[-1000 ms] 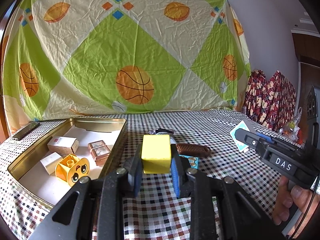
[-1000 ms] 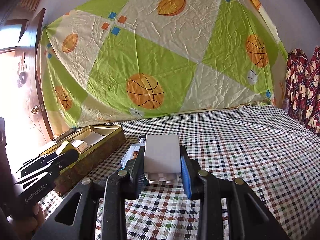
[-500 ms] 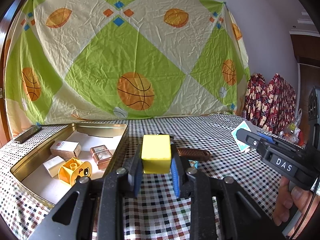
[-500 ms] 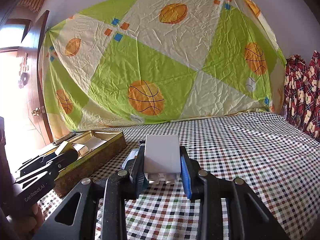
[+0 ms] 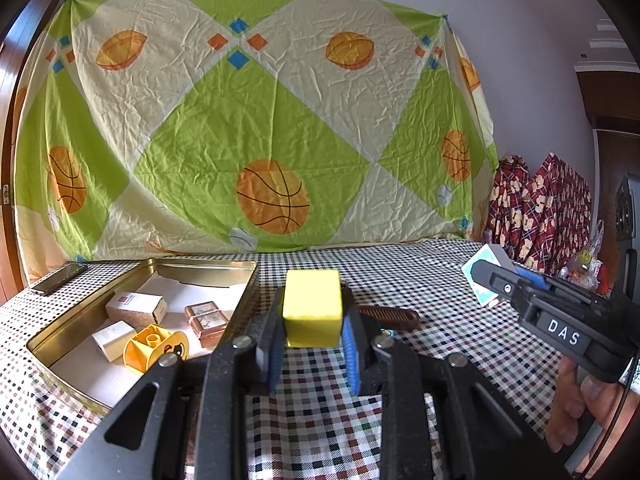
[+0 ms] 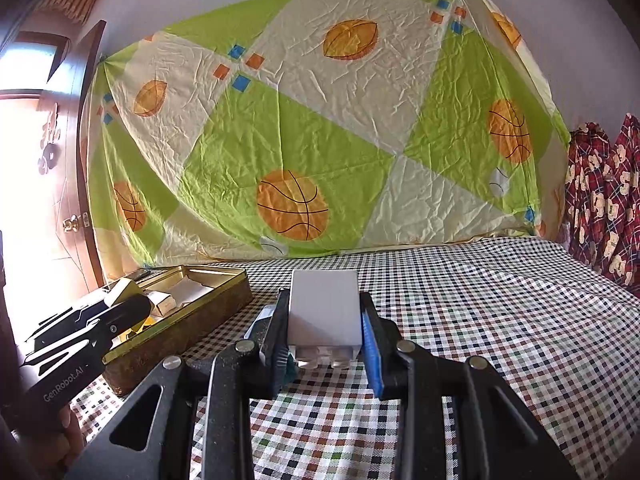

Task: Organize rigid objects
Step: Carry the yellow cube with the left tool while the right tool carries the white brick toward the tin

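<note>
My left gripper is shut on a yellow block, held above the checked tablecloth just right of a gold tin tray. In the tray lie a cork-sided box, a small white box, a yellow toy brick with a face and a brown square packet. My right gripper is shut on a white box, whose studded underside shows. That box also appears at the right of the left wrist view. The tray lies left of the right gripper.
A brown comb lies on the cloth behind the yellow block. A dark phone rests at the table's far left corner. A basketball-print sheet hangs behind the table, and red patterned cushions stand at the right.
Both views have tilted up slightly, so the table and tray sit lower in frame. Both grips are unchanged.
</note>
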